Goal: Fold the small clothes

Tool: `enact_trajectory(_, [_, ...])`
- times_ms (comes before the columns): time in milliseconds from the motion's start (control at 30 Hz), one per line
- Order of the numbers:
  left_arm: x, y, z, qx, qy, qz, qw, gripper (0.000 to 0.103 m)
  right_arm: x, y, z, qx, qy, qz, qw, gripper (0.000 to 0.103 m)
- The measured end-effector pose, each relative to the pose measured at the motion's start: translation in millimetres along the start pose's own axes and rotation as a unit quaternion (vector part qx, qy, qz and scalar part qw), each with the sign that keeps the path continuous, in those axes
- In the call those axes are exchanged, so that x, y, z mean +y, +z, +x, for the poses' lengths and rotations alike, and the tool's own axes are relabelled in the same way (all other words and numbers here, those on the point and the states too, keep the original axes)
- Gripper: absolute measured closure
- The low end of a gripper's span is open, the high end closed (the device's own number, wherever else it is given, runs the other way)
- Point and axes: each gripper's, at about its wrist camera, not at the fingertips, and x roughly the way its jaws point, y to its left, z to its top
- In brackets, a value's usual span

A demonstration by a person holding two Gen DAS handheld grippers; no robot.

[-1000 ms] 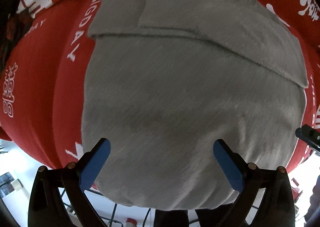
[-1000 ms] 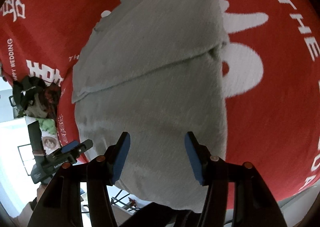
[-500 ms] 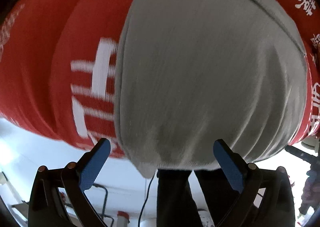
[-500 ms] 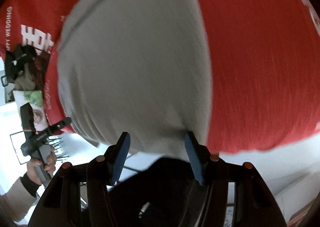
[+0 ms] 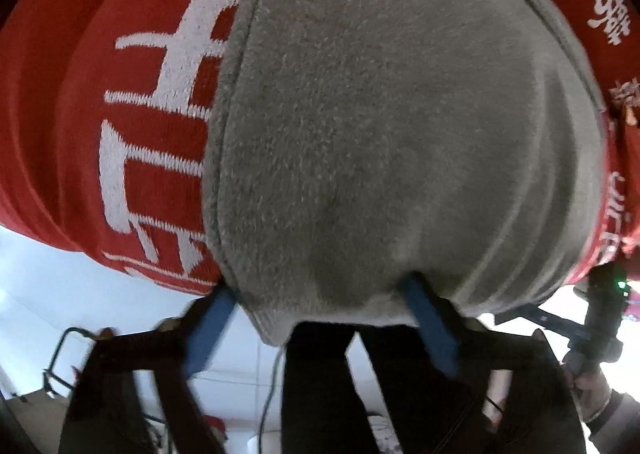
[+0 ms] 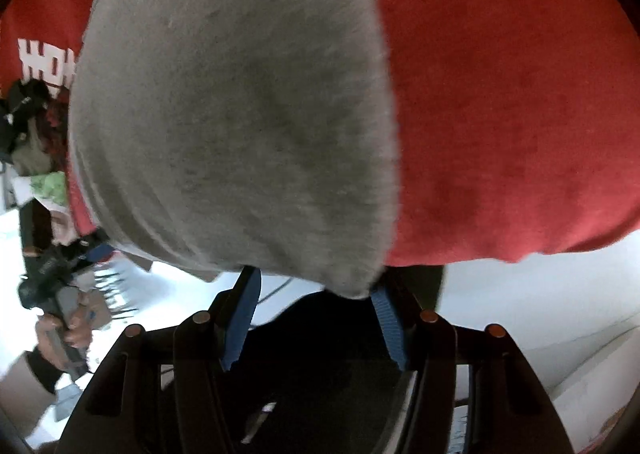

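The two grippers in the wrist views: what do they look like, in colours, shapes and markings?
Both look alike. The left gripper has a black angular frame and two flat blue finger pads. The right gripper has the same black frame, blue pads and round copper-coloured bolt heads on top. No markings are readable.

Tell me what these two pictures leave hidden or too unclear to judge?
- Left wrist view: the left claw fingertips vanish under the grey garment; motion blur hides whether they pinch it.
- Right wrist view: the right claw tips sit at the garment's hem, contact unclear.
- The garment's far end is cut off by both top edges.
- The pile of clothes is too blurred to identify.
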Motion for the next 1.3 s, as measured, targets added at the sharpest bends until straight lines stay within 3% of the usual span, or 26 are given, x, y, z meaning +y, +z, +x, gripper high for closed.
enact_trajectory(33, [1,-1,-2,-0.001,-0.01,0.002,0.9999,0.056,1,-1,-1,0.005,0.009,0.007,1.0,0.081])
enact_trajectory(67, [2,-2,-5,0.003,-0.027,0.004,0.9996,0.069,3,-3,-4,0.007,0.024,0.013,1.0,0.092])
enact_trajectory(100, [4,-2,-9,0.011,-0.059,-0.001,0.9982,0.09,4,-4,-8,0.008,0.039,0.017,0.999,0.092])
enact_trajectory(200, [0,3,-29,0.008,-0.1,0.001,0.995,0.09,13,-5,-29,0.005,0.102,0.022,0.994,0.095])
enact_trajectory(333, [-14,21,-60,-0.022,-0.133,0.015,0.9907,0.09,34,10,-72,-0.037,0.187,0.021,0.981,0.098])
enact_trajectory(533, [-35,96,-89,-0.094,-0.171,0.008,0.9808,0.09,56,65,-111,-0.108,0.244,0.026,0.963,0.098])
enact_trajectory(667, [-48,159,-102,-0.133,-0.155,0.014,0.9789,0.09,60,116,-117,-0.141,0.244,0.039,0.959,0.098])
enact_trajectory(800, [-53,201,-117,-0.151,-0.108,0.022,0.9824,0.09,51,154,-118,-0.154,0.227,0.062,0.96,0.098])
enact_trajectory(1000, [-51,201,-103,-0.113,-0.075,0.031,0.9903,0.089,43,184,-129,-0.157,0.197,0.081,0.964,0.096])
enact_trajectory(1100, [-57,196,-100,-0.093,-0.03,0.067,0.993,0.089,41,189,-135,-0.151,0.173,0.076,0.97,0.095])
enact_trajectory(1200, [-68,187,-101,-0.085,0.001,0.108,0.9905,0.089,49,194,-138,-0.134,0.135,0.047,0.981,0.094])
enact_trajectory(1233, [-72,185,-103,-0.081,0.01,0.121,0.9893,0.089,53,194,-139,-0.128,0.115,0.032,0.984,0.091])
enact_trajectory(1300, [-81,183,-108,-0.075,0.023,0.143,0.9866,0.089,64,194,-138,-0.116,0.066,-0.003,0.991,0.059])
